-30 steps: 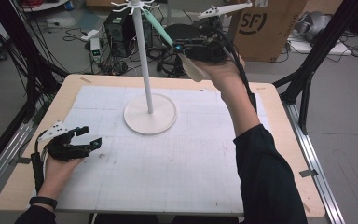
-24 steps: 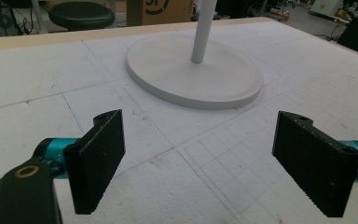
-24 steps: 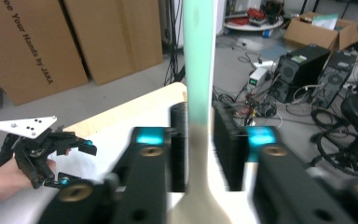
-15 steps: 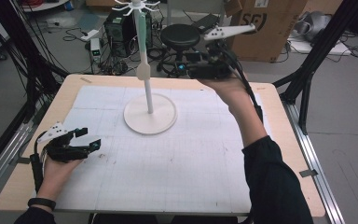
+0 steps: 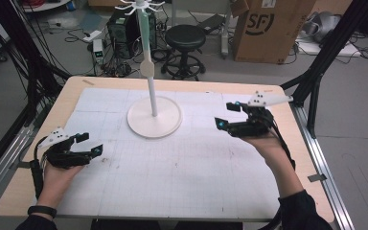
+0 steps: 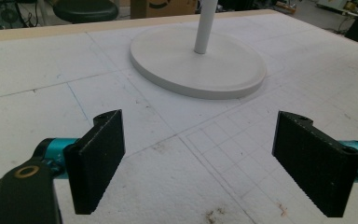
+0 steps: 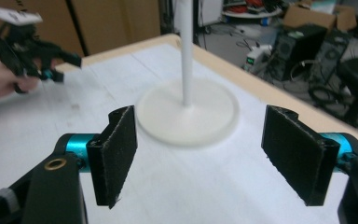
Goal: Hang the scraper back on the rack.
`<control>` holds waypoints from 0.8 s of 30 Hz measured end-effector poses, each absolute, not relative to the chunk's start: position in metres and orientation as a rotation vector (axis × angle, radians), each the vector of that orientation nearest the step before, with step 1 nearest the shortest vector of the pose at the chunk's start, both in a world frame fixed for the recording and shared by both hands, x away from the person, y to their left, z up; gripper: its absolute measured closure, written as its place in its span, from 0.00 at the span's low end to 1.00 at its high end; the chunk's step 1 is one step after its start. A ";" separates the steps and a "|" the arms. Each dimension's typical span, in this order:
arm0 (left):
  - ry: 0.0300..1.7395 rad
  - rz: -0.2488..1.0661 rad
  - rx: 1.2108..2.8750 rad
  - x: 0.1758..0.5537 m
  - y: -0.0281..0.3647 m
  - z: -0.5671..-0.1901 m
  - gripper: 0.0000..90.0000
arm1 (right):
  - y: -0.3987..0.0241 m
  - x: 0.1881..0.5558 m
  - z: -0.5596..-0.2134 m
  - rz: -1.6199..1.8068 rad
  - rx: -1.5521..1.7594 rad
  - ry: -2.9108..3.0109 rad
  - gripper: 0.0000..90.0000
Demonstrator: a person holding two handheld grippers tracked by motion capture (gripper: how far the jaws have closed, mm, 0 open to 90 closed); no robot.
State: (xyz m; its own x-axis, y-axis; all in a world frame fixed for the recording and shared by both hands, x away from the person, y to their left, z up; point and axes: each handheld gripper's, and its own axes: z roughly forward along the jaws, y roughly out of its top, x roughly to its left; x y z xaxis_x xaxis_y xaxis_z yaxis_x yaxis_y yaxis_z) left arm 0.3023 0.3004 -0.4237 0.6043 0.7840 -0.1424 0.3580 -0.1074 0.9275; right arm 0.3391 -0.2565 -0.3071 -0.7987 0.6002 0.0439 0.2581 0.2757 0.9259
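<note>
A: Status?

B: I have both empty. Left hand-held gripper [image 5: 84, 148] sits low, near-left of the stand [image 5: 152, 91], jaws spread wide, nothing between them. Right hand-held gripper [image 5: 230, 120] hovers right of the stand's base, jaws also wide apart, nothing held.

A: And the spatula?

B: Green-handled spatula [image 5: 145, 45] hangs from the hooks at the stand's top, alongside the pole. I'd call the hanging done. Nothing else lies on the table [image 5: 182, 177] to pick up.
</note>
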 end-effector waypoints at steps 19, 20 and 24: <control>0.951 0.511 1.672 0.301 0.304 -0.422 0.19 | -0.330 0.328 -0.406 1.440 1.065 2.166 0.23; 0.952 0.512 1.671 0.301 0.305 -0.422 0.19 | -0.331 0.329 -0.407 1.433 1.064 2.164 0.23; 0.955 0.515 1.667 0.300 0.306 -0.422 0.19 | -0.333 0.330 -0.408 1.432 1.079 2.152 0.23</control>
State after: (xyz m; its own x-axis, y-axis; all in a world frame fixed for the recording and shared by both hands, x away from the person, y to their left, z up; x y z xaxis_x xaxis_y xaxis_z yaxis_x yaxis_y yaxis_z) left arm 0.3003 0.3064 -0.4217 0.5816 0.8024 -0.1338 0.3290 -0.0816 0.9408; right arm 0.3299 -0.3330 -0.4082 -0.6544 0.7457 0.1256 0.4039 0.2043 0.8917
